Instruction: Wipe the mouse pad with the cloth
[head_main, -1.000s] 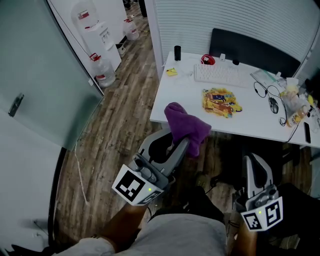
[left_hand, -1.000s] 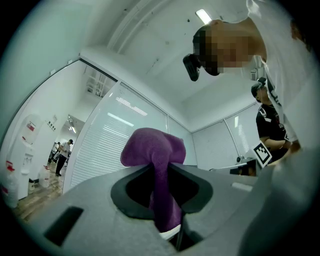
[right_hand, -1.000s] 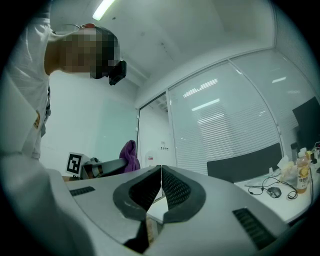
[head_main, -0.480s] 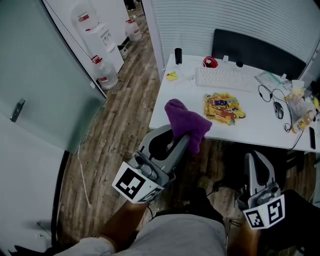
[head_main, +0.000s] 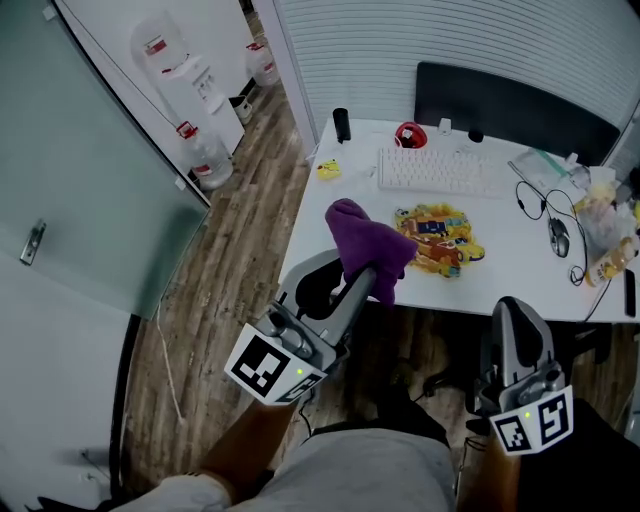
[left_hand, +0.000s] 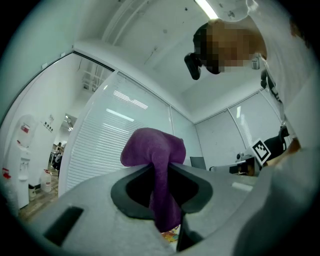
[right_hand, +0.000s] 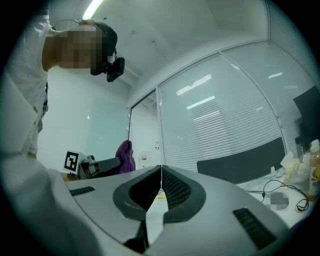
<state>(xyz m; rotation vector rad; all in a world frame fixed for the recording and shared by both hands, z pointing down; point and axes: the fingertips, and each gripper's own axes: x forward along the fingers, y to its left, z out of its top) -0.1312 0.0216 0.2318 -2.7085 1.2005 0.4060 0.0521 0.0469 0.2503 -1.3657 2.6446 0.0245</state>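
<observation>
Purple cloth (head_main: 368, 245) was pinched in the left claw (head_main: 356, 278), bunched above the tips and held short of the surface (head_main: 320, 215). Pad (head_main: 445, 232) lay mid-surface below the keyboard (head_main: 437, 170), untouched. Right claw (head_main: 520, 318) was closed on nothing. Probably best to lower the cloth flat onto the pad, press lightly and stroke across. The right claw could pin an edge against sliding. Cloth hid the pad's left edge in head view, and the pad's print was unreadable.
</observation>
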